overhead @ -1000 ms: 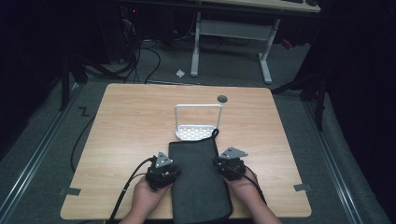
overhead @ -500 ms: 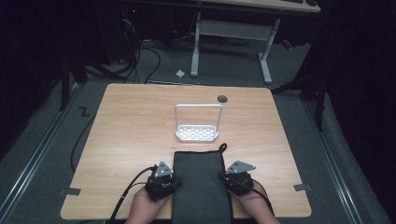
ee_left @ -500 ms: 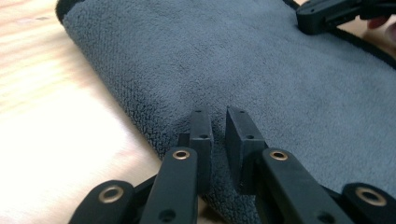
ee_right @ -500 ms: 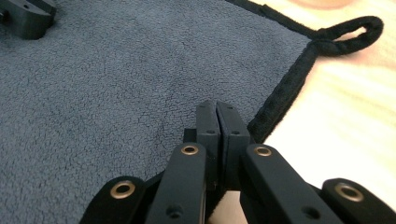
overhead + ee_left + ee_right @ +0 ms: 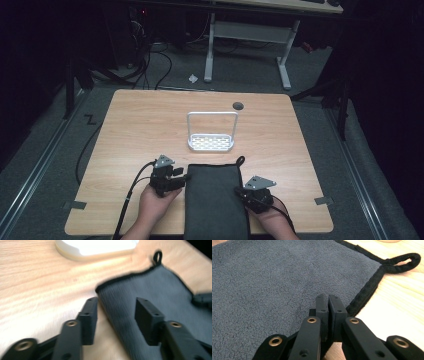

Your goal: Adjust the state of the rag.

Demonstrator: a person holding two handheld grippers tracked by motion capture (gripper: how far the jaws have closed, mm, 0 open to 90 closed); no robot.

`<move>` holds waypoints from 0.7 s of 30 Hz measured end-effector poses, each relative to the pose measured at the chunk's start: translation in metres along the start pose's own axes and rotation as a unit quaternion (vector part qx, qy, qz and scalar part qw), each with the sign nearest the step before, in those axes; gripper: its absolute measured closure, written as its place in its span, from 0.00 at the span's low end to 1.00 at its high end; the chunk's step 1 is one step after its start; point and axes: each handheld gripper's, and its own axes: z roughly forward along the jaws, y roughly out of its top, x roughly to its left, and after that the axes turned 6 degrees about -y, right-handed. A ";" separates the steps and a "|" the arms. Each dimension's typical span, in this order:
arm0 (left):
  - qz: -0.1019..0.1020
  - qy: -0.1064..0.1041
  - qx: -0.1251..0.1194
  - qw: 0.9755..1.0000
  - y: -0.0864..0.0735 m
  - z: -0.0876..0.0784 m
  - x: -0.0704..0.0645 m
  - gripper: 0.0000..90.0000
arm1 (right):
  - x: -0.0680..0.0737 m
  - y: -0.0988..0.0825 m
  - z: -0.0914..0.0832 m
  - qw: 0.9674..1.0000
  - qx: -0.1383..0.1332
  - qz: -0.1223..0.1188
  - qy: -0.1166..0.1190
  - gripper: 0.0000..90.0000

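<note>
A dark grey towel (image 5: 215,200) lies folded in a long strip at the near edge of the wooden table (image 5: 140,130), its hanging loop (image 5: 240,161) at the far right corner. My left gripper (image 5: 182,177) is at the towel's far left corner (image 5: 150,290). Its jaws have just been opening and straddle the hem (image 5: 116,307) without pressing it. My right gripper (image 5: 242,192) sits at the towel's right edge with its jaws shut (image 5: 328,298). The hem of the towel (image 5: 274,277) runs in under them, and the loop (image 5: 402,261) lies beyond.
A white perforated stand (image 5: 211,142) with a hoop handle sits mid-table just beyond the towel, and its base (image 5: 95,247) is close ahead of the left jaws. A round cable hole (image 5: 238,105) is near the far edge. Cables trail off the table's left front.
The towel has been drawn toward the near edge. The left gripper has since let go of the hem, opened and moved forward to the far left corner. The right gripper stays shut.
</note>
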 end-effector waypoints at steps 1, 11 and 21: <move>-0.006 0.003 0.002 1.000 0.002 0.005 0.002 0.56 | 0.000 0.000 0.000 1.000 0.000 0.001 0.001 0.97; -0.005 0.020 0.011 1.000 -0.002 0.021 0.001 0.75 | -0.001 0.002 0.000 1.000 -0.009 0.013 0.005 0.88; 0.002 0.009 0.005 1.000 -0.005 0.022 0.002 0.86 | -0.033 0.042 0.035 0.997 -0.016 0.060 -0.047 0.49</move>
